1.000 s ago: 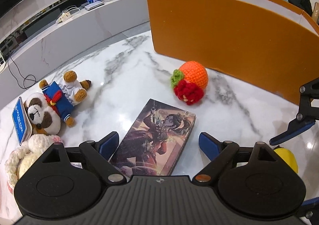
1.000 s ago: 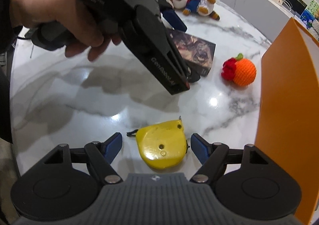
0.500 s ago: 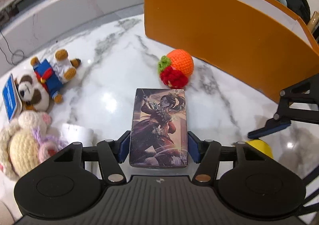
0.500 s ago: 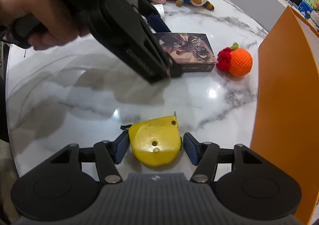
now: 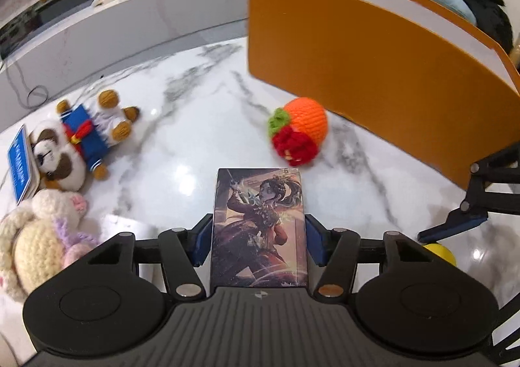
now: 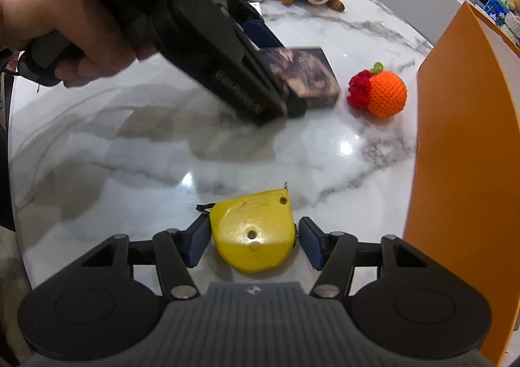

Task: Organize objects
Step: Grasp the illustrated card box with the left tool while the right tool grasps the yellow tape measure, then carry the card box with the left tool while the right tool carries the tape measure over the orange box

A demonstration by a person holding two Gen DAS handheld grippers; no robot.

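Observation:
My left gripper [image 5: 258,238] is shut on an illustrated card box [image 5: 259,225], its blue pads pressed on both long sides; the box looks lifted a little off the marble. The same box shows in the right wrist view [image 6: 305,77], held by the left gripper [image 6: 279,107]. My right gripper [image 6: 250,238] is shut on a yellow tape measure [image 6: 253,233], which also shows in the left wrist view [image 5: 438,253]. A crocheted orange fruit with red flower [image 5: 297,131] lies beside the orange box [image 5: 373,74].
A panda plush in blue sailor clothes [image 5: 81,139], a cream crocheted plush [image 5: 35,237] and a blue booklet [image 5: 19,168] lie at the table's left. The orange box wall [image 6: 464,172] stands close on the right. A white counter [image 5: 113,25] runs behind.
Both grippers closed from open: the left on the card box, the right on the tape measure. The left gripper with the box has risen slightly and squared up.

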